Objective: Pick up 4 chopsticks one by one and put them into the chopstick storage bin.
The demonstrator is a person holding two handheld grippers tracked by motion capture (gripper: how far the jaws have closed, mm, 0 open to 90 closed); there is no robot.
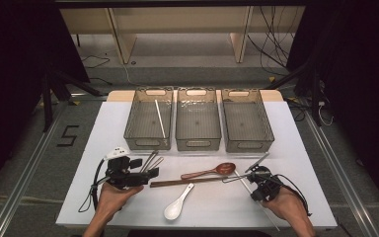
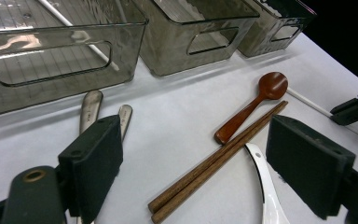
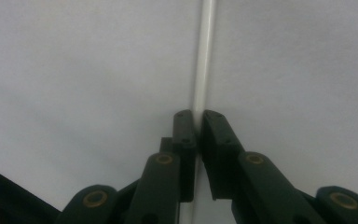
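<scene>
White and thin, the chopstick (image 3: 203, 70) lies flat on the tabletop (image 1: 128, 207), its long axis running straight out from my right gripper (image 3: 199, 122), whose jaws pinch it, while my left gripper (image 2: 196, 154) waits spread over the wooden chopsticks (image 2: 214, 163).

My left gripper (image 1: 150, 174) sits low over the near left of the table, jaws spread wide with nothing between the pads (image 2: 93, 161), its body lying roughly level and aimed toward the middle. My left hand (image 1: 112, 193) wraps it from behind, forearm coming in from the bottom edge. My right gripper (image 3: 198, 135) points down at the tabletop (steeply, seen from above), jaws pinched nearly together on a thin white stick (image 3: 204, 56). My right hand (image 1: 287, 202) grips it from the near right.
</scene>
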